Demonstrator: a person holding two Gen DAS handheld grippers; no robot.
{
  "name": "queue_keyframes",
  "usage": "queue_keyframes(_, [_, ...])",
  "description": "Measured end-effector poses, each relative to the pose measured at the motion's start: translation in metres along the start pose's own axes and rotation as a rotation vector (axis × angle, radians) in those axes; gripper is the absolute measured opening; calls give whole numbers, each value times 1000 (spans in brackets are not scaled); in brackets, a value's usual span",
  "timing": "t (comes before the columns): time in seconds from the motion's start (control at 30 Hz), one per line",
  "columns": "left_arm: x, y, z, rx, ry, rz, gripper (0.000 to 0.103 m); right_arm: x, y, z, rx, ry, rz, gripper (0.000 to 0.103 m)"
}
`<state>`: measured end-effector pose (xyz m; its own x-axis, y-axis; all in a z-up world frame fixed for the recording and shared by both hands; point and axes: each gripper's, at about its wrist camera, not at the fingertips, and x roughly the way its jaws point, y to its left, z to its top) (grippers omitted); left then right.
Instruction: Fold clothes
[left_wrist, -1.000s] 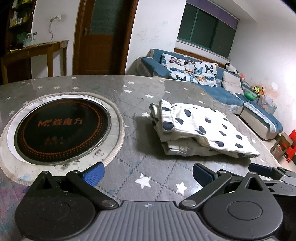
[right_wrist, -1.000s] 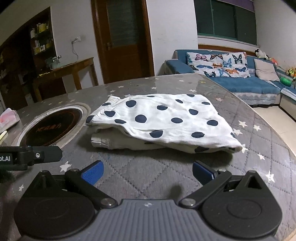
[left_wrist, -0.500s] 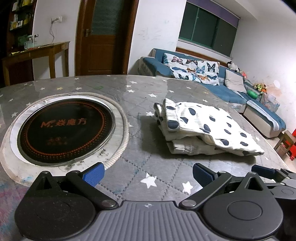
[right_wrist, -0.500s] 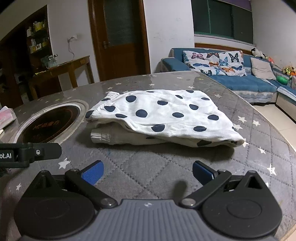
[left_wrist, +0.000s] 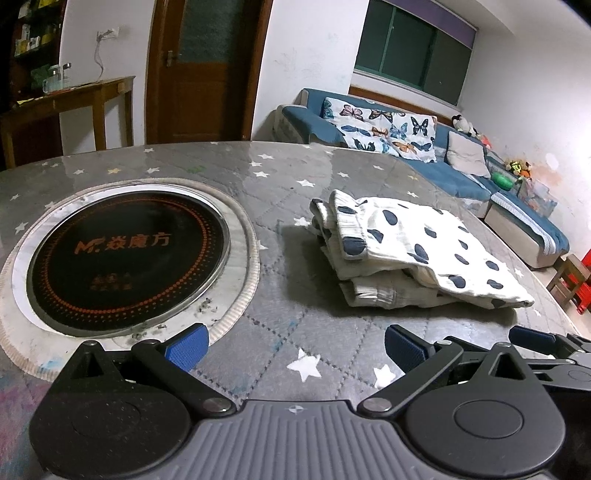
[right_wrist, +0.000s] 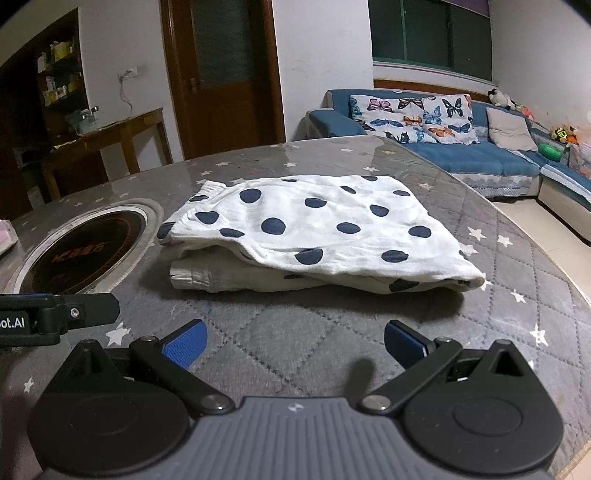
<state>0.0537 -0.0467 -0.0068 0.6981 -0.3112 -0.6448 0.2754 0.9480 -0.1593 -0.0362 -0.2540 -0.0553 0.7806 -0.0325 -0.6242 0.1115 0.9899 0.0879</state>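
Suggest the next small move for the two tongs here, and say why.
Probably back both away and stop: the polka-dot garment already lies folded on the table, beside the round cooktop. The left tongs and right tongs are open, empty and short of the cloth.

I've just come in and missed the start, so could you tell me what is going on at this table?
A person is folding clothes with a handheld gripper in each hand. The polka-dot garment lies folded in a stack on the table, beside the round cooktop. The left gripper and right gripper are both open, empty, and hover short of the stack without touching it. The fold looks finished, or nearly so.
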Motion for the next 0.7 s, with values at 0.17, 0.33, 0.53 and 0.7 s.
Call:
queue_keyframes(0.17, [4,-1,2,8,6,0,103,4,0,1,13,7,-7,103])
queue_keyframes(0.33, [9,-3,4,17,17,-2,103,4,-2,2,22,6,-12,103])
queue_keyframes(0.53, [14,-7,6,32,26,-12,103,7,-5,3,30,4,-18,103])
queue_keyframes(0.7, [18,-9,9,43,28,-12,103,11,-7,5,34,15,-10,103])
